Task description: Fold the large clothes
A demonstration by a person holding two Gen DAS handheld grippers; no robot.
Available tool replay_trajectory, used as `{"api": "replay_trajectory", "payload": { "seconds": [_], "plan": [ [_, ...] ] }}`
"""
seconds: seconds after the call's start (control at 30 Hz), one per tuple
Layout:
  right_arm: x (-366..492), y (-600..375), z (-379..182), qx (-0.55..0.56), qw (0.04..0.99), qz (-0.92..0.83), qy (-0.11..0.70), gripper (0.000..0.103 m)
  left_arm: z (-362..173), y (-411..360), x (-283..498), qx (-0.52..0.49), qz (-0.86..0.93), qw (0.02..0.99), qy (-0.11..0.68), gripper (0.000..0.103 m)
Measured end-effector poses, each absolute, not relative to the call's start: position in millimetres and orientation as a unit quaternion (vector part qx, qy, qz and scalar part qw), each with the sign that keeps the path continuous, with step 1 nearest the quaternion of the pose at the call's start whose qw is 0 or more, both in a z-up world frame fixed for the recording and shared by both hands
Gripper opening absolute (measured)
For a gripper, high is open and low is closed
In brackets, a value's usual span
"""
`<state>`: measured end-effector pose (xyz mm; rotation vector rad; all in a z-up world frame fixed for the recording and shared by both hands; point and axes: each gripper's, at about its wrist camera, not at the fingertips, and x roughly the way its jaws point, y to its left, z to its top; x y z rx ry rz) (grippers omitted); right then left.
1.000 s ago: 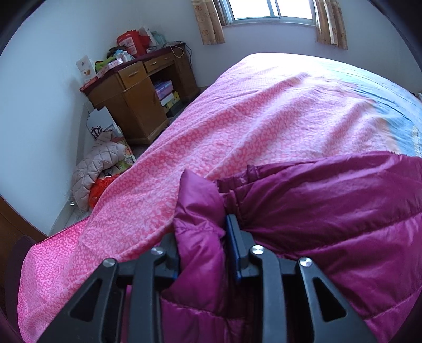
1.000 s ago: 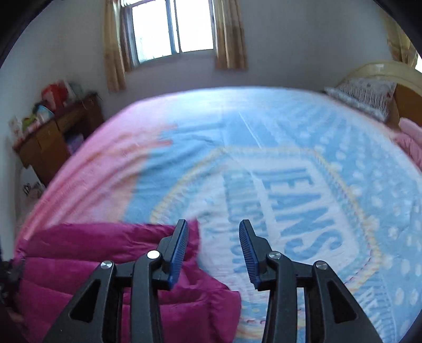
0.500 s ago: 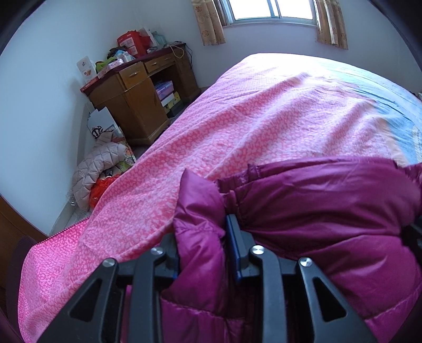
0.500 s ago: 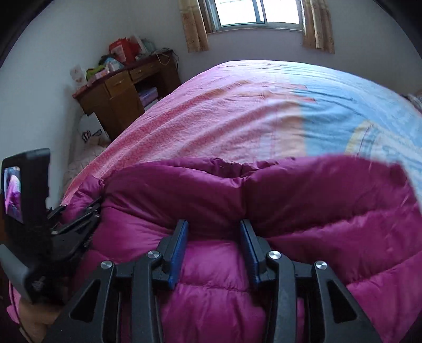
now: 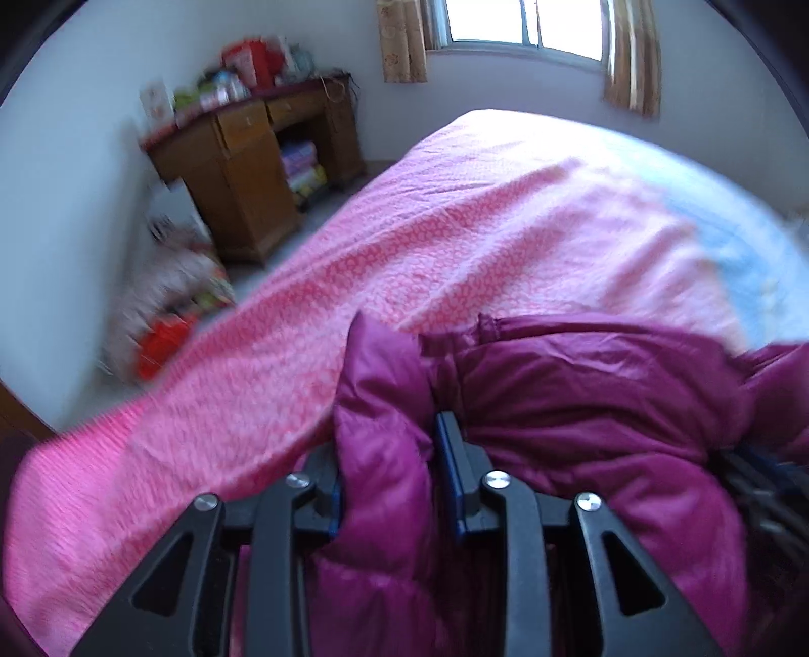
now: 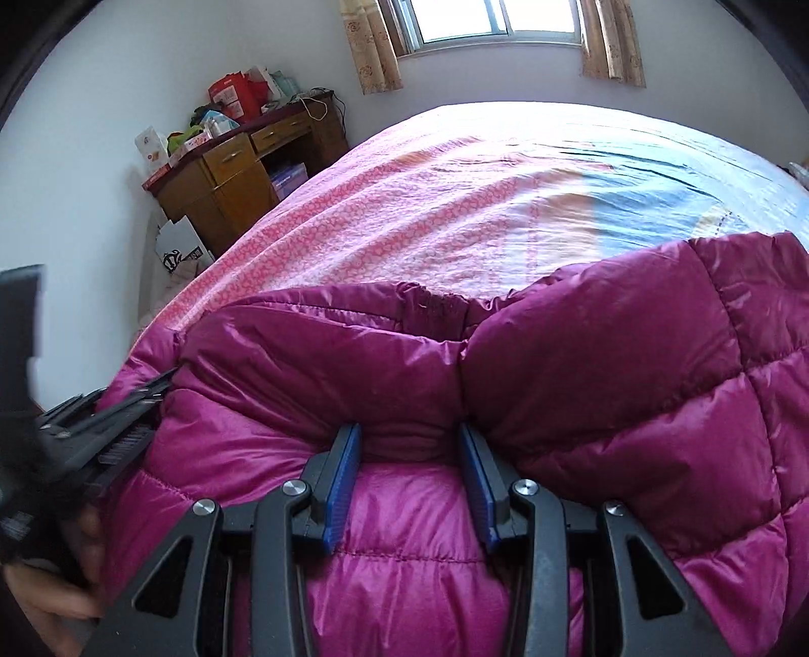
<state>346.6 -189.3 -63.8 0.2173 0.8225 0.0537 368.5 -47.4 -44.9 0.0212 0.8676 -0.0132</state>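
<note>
A magenta quilted down jacket [image 6: 607, 379] lies bunched on the near part of the bed, over a pink and blue bedcover [image 6: 455, 202]. In the left wrist view a raised fold of the jacket [image 5: 384, 404] stands between the jaws of my left gripper [image 5: 392, 455]. Those jaws are opening, and the puffy fold still fills the gap. My right gripper [image 6: 409, 444] rests on the jacket's middle with its jaws apart, a ridge of fabric lying between the blue pads unpinched. The left gripper [image 6: 116, 419] also shows at the jacket's left edge.
A brown desk [image 6: 242, 167] piled with boxes stands against the left wall. Clothes and bags [image 5: 172, 283] lie on the floor beside it. A window with curtains [image 6: 495, 30] is at the far end. A person's hand [image 6: 50, 596] holds the left gripper.
The right gripper swung left from the blue part of the cover and came down onto the jacket. The left gripper shifted a little and its view blurred, the fold still between its jaws.
</note>
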Motion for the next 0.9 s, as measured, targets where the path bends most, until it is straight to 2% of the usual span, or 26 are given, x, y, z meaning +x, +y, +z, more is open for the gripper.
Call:
{"api": "replay_trajectory", "payload": {
  "seconds": [0.07, 0.13, 0.17, 0.33, 0.53, 0.6, 0.67, 0.9],
  "plan": [
    [346.3, -190.5, -64.6, 0.105, 0.911, 0.026, 0.399, 0.041, -31.7, -22.9, 352.8, -0.037, -0.022, 0.909, 0.415, 0.046],
    [346.1, -189.3, -64.3, 0.100, 0.912, 0.023, 0.398, 0.041, -19.2, -2.8, 330.2, -0.051, -0.002, 0.918, 0.394, 0.065],
    [345.8, -188.9, -64.5, 0.098, 0.912, 0.022, 0.398, 0.041, -13.7, 6.9, 315.4, -0.055, 0.003, 0.923, 0.381, 0.068],
    [342.4, -188.2, -63.6, 0.093, 0.913, 0.019, 0.396, 0.041, -12.7, 33.8, 257.6, -0.102, -0.008, 0.927, 0.360, 0.076],
    [342.6, -186.6, -63.4, 0.090, 0.914, 0.017, 0.396, 0.041, -49.5, 26.9, 237.9, -0.165, -0.016, 0.904, 0.394, 0.076],
    [342.6, -186.8, -63.4, 0.090, 0.914, 0.017, 0.396, 0.041, -55.6, 18.1, 239.9, -0.149, -0.011, 0.905, 0.398, 0.078],
    [342.7, -186.7, -63.5, 0.090, 0.914, 0.018, 0.396, 0.041, -56.6, 2.8, 244.2, -0.112, -0.006, 0.911, 0.396, 0.086],
    [343.1, -187.3, -63.9, 0.089, 0.914, 0.018, 0.396, 0.041, -60.2, -8.7, 254.1, -0.077, 0.012, 0.910, 0.406, 0.091]
  ]
}}
